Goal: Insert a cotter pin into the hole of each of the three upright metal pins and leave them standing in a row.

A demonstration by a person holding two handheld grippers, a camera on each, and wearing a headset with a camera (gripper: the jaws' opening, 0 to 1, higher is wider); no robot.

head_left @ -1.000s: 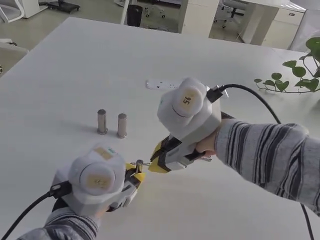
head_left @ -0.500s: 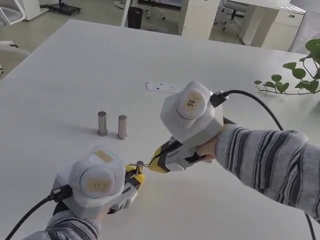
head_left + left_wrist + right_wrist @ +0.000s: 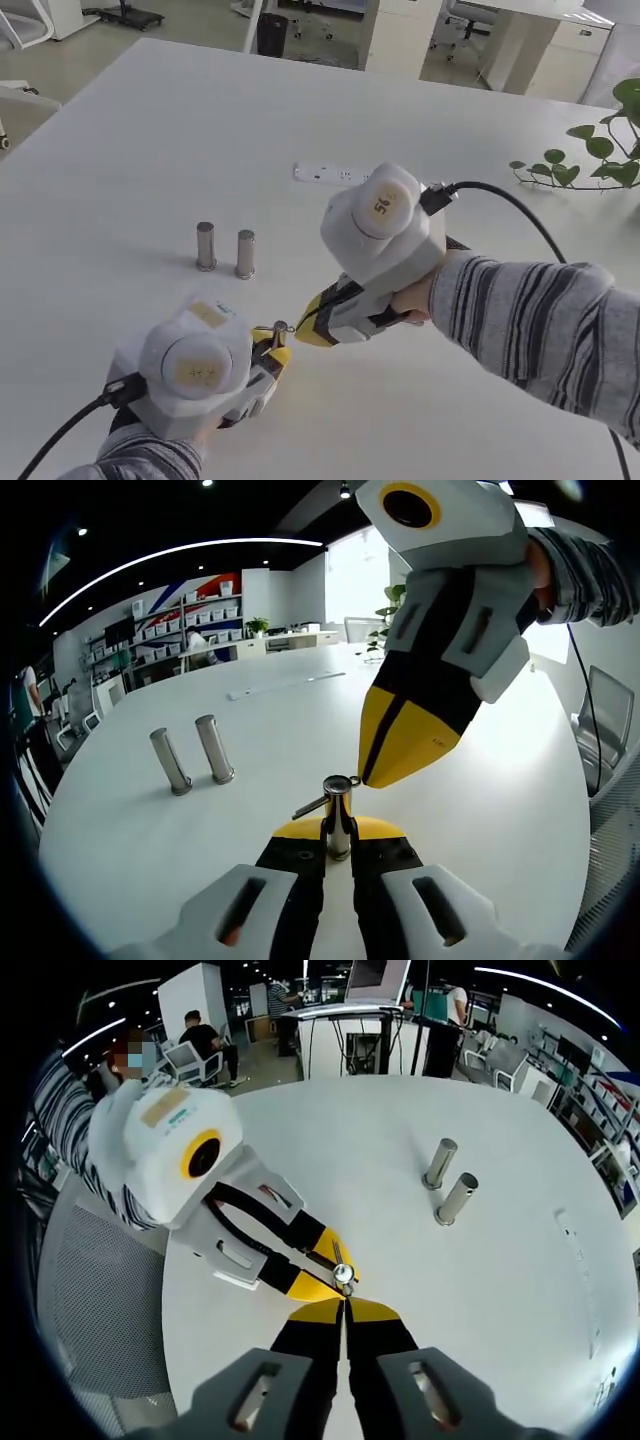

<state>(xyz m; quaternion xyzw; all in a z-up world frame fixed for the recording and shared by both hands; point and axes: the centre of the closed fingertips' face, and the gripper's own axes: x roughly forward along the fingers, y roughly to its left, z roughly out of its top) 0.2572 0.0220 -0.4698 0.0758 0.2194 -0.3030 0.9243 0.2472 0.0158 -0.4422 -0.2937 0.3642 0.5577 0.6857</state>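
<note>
White bench in an open office, nothing fancy. Got the left tool clenched on one upright metal pin on the near side, with a cotter pin poking out through the hole up top. Got the right tool with jaws squeezed together, tips right at that pin's head. Can't tell if actually pinching the cotter pin. Also spotted two more metal pins standing side by side further back, well apart from both tools.

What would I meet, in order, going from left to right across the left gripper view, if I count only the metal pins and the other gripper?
left standing pin → second standing pin → held pin → right gripper
</note>
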